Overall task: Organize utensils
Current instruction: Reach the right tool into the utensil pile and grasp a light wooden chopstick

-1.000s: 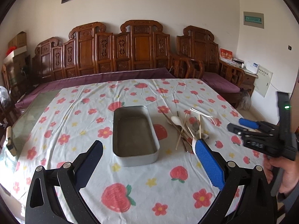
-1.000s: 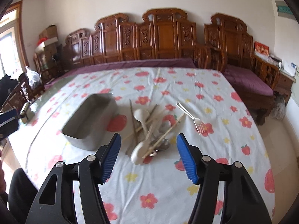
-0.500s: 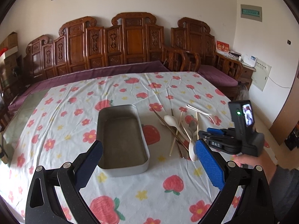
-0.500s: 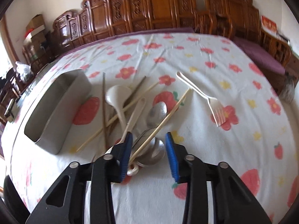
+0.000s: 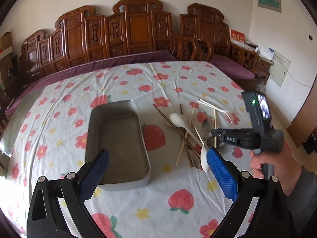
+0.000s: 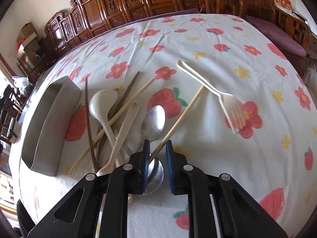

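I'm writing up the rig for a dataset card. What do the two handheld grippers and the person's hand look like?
Both grippers are black plastic with silver pivot screws and textured blue finger pads. That holds for the left gripper and the right gripper. Seen from the left wrist, the right one carries white "DAS" lettering, a green light and a small screen. The right hand is bare, with a grey sleeve.

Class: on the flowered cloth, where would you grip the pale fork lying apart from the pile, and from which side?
Grip the pale fork mid-handle, from above, jaws across its width. It lies flat and alone, right of the utensil pile; the handle is narrow, the tines wider.
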The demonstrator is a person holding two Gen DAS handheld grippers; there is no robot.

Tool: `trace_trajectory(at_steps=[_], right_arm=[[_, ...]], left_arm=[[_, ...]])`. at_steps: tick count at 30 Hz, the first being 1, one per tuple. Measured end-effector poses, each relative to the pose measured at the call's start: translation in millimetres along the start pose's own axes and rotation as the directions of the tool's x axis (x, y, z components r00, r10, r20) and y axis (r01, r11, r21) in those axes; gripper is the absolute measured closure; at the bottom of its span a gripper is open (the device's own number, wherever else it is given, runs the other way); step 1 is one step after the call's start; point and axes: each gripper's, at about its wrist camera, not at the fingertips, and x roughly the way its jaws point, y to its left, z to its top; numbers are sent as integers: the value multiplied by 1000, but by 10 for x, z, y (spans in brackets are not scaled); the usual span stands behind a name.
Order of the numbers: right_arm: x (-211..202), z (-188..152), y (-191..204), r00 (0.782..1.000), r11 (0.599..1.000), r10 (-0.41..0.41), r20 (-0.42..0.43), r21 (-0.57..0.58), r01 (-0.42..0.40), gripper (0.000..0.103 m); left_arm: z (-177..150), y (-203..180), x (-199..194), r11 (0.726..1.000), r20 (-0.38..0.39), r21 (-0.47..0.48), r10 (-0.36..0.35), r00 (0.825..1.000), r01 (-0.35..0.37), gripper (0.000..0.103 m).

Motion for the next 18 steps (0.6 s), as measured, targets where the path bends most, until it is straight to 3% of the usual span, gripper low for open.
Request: trace_trajectory(at_steps=[7,8,15,18], right_arm=[[-126,-27,-251,999,996,51,-15,75,-49,93],[-147,-33,-268,999,996,50,-16,73,-48,97],[-320,-133,-363,1000,1000,21,-20,22,-20,97],[-444,-199,-344,1000,1000,16,-4,-19,-16,97]], left_arm=[[6,-130,208,1000,-38,5,-8,999,8,8],[16,-151,240,1000,-42,6,-9,999,9,8],[99,-259,442,1000,-65,0,-16,998,16,8],[124,-313,582,1000,-87,2,-22,996,22,16]])
